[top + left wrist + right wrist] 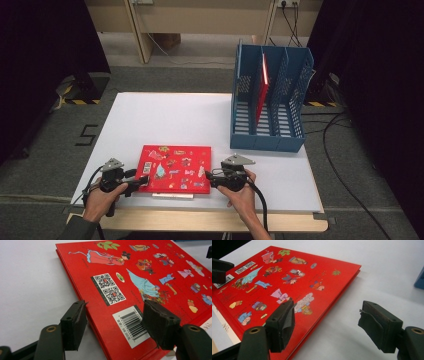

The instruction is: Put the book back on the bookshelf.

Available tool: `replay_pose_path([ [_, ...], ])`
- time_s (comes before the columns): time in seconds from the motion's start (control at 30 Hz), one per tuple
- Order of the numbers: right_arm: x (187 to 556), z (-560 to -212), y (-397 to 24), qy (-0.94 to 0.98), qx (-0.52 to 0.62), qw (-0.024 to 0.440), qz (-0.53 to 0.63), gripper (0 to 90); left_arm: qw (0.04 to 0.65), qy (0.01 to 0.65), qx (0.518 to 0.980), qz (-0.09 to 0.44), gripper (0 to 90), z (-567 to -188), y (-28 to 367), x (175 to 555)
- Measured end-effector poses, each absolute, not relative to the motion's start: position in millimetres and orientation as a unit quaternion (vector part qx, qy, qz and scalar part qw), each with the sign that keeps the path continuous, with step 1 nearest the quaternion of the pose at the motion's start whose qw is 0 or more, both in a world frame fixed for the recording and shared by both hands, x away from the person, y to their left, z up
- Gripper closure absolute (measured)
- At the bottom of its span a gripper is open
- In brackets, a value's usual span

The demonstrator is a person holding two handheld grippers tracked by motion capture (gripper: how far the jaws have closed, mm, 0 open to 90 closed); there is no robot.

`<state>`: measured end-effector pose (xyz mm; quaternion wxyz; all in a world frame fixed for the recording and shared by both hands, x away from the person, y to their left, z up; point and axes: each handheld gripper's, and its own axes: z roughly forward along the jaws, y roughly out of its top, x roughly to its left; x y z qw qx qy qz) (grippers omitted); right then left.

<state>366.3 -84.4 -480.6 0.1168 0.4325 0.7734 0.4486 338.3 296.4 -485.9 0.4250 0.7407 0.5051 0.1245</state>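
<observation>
A red picture book (175,167) lies flat near the front of the white table (175,110), back cover up with a barcode (131,323). My left gripper (137,182) is at the book's front left corner. Its jaws straddle the book's edge (115,306): one pad beside the edge on the table side, the other over the barcode, with a gap still showing. My right gripper (209,177) is at the book's right edge. Its jaws stand wide (327,306), one over the cover (287,272) and one over bare table, touching nothing.
A blue file rack (267,142) with three slots stands at the back right; another red book (263,85) leans upright in its middle slot. A thin white item (172,196) pokes out from under the book's front edge. A wooden strip borders the table front.
</observation>
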Motion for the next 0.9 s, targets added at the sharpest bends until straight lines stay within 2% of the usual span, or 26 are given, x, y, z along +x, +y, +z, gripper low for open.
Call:
replay_pose_path([
  [0.4,367.2,-485.3,-81.9,0.773,0.439,0.1,0.447,29.6,0.424,0.499,0.748,0.111,36.5,-484.7,289.2,333.5],
  [0.5,366.2,-484.4,-81.7,0.768,0.442,0.116,0.449,31.5,0.423,0.496,0.75,0.112,36.3,-484.4,285.0,331.3],
  [0.9,369.2,-490.8,-81.8,0.767,0.459,0.078,0.441,30.1,0.428,0.487,0.755,0.099,34.5,-485.6,278.1,327.7],
])
